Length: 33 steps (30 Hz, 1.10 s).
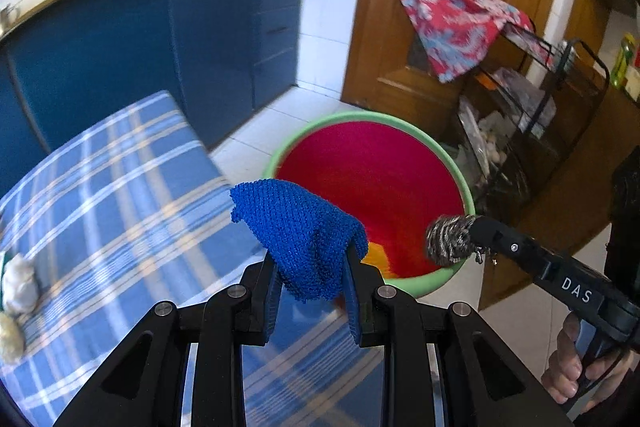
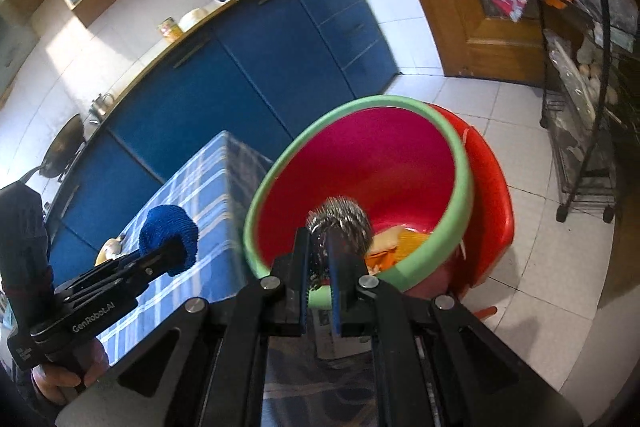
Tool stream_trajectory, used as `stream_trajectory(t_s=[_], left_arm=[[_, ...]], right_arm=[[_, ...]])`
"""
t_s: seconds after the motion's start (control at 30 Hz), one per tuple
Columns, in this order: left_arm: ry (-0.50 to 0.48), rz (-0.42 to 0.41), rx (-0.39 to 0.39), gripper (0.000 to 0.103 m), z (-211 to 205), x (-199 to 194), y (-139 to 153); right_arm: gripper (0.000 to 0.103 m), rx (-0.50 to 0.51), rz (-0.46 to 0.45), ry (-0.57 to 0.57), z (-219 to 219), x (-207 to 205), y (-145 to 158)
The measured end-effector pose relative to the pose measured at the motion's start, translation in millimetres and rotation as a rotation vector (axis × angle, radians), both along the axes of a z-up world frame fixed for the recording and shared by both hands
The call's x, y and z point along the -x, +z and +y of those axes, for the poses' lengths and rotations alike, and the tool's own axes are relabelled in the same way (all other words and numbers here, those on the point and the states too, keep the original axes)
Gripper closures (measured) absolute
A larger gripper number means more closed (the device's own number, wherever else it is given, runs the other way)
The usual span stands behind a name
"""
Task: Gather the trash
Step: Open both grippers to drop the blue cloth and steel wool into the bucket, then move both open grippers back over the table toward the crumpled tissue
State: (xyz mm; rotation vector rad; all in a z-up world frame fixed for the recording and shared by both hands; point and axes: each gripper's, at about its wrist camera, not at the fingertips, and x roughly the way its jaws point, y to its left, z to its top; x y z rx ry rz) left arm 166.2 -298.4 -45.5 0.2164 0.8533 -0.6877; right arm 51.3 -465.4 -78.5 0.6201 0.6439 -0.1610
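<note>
My left gripper (image 1: 312,267) is shut on a blue knitted cloth (image 1: 300,235), which hangs over the table edge beside the bin; the same cloth (image 2: 170,235) shows at the left of the right wrist view. My right gripper (image 2: 324,247) is shut on a steel wool scourer (image 2: 340,223), held over the near rim of the bin. The scourer (image 1: 450,239) also shows in the left wrist view, in front of the bin's right rim. The bin (image 1: 294,139) is round, green-rimmed and lined with red (image 2: 360,155); orange and pale scraps (image 2: 400,243) lie at its bottom.
A blue plaid tablecloth (image 1: 120,195) covers the table at left, with crumpled white wads (image 1: 18,283) near its edge. Blue cabinets (image 1: 160,39) stand behind. A wire rack (image 2: 584,131) with bags stands right of the bin, a red patterned cloth (image 1: 448,19) draped above it. White tiled floor (image 2: 520,287) surrounds the bin.
</note>
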Motion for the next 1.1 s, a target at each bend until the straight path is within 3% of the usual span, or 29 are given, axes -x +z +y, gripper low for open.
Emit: stream_trajectory(t_s=[0.13, 0.3, 0.4, 0.7, 1.1], left_arm=[[-0.036, 0.002, -0.019, 0.073, -22, -4, -8], [-0.05, -0.004, -0.049, 0.055, -38, -4, -14], [-0.031, 0.0, -0.055, 0.051, -39, -7, -16], [0.008, -0.007, -0.042, 0.049, -24, -6, -8], [0.14, 0.01, 0.008, 0.049, 33, -1, 8]], right_arm=[[0.091, -0.013, 0.01, -0.018, -12, -1, -8], [0.091, -0.026, 0.004, -0.053, -25, 2, -13], [0.078, -0.041, 0.0, -0.072, -30, 4, -16], [0.071, -0.043, -0.001, -0.073, -24, 5, -14], [0.061, -0.024, -0.025, -0.038, 3, 8, 5]])
